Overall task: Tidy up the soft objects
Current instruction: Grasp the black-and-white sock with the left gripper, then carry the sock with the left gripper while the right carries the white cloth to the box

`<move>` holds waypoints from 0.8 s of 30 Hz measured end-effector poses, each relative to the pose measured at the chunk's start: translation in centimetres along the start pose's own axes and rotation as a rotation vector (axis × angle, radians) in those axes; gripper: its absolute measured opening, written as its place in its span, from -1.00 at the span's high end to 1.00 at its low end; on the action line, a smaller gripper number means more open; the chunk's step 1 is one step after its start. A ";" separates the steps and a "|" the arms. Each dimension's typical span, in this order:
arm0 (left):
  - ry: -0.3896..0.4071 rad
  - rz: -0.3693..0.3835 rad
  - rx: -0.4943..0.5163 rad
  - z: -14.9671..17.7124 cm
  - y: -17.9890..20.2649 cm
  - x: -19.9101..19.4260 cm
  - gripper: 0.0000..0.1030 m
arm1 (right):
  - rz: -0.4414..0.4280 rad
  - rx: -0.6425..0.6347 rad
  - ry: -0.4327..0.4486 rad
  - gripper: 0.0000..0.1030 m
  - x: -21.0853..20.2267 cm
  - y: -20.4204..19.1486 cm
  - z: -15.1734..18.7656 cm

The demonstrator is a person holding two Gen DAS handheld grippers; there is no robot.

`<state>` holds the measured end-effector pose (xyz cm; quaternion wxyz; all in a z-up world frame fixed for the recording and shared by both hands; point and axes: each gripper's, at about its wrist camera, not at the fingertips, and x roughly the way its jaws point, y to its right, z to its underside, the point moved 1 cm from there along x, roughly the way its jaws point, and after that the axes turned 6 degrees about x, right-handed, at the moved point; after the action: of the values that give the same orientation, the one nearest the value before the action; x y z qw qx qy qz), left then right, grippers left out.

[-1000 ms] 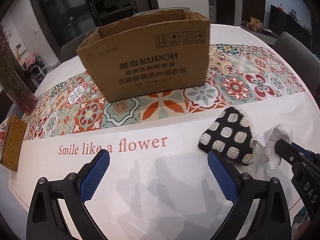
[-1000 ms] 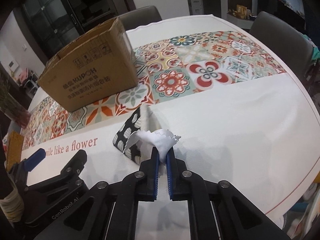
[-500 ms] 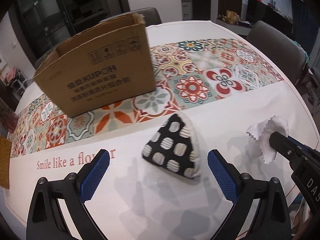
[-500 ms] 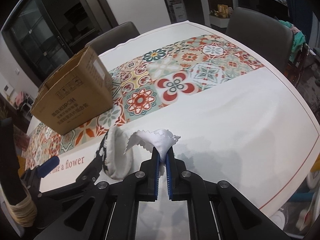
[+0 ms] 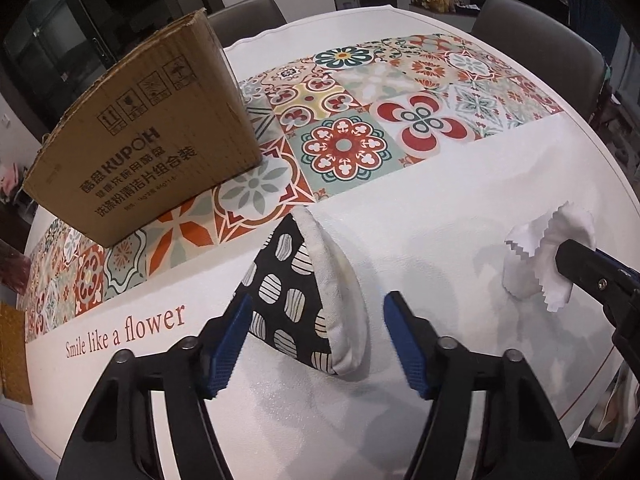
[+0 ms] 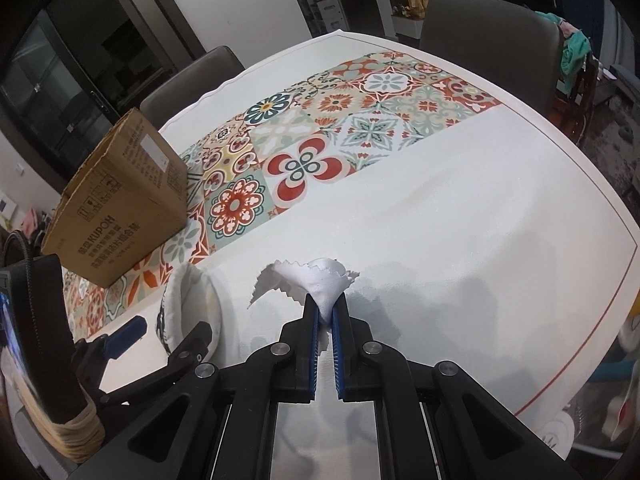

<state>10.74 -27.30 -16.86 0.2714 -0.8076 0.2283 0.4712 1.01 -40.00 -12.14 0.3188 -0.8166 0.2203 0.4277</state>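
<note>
1. Left wrist view:
   - Left gripper (image 5: 316, 336) has its jaws half apart; they have just been closing, and the black dotted pouch (image 5: 296, 300) sits between them. The left pad looks to be at the pouch's edge, while the right pad stands clear of its white padded side, so no grip shows.
   - At 3 o'clock from the pouch, the white cloth (image 5: 540, 264) with zigzag edges hangs from the tip of the right gripper (image 5: 568, 258).
   - At 11 o'clock from the pouch stands the cardboard box (image 5: 152, 148) on the tiled band of the tablecloth (image 5: 460, 200). The words "Smile like a flower" run at 9 o'clock.

2. Right wrist view:
   - Right gripper (image 6: 325, 316) is clamped narrow on a bunched corner of the white cloth (image 6: 312, 280), which fans out above the tips.
   - At 9 o'clock from the cloth, the pouch (image 6: 196, 304) shows its white side, with the left gripper (image 6: 160, 332) around it.
   - Cardboard box (image 6: 124, 204) stands at 10 o'clock.
   - Two grey chairs (image 6: 488, 24) stand at the table's far edge.
</note>
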 end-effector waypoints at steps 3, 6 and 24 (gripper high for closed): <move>-0.022 0.005 0.015 0.1 0.3 0.4 0.28 | -0.001 0.002 -0.004 0.85 0.1 0.1 0.0; -0.023 0.004 0.015 0.2 0.2 0.4 0.42 | 0.000 0.001 -0.002 0.85 0.0 0.1 0.0; 0.068 0.035 -0.044 0.5 -3.2 -3.4 0.77 | 0.018 -0.074 0.052 0.85 -2.3 -3.6 -0.1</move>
<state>10.91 -24.24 -13.36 0.2375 -0.8248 0.2413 0.4529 2.04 -37.34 -8.97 0.2787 -0.8367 0.2200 0.4171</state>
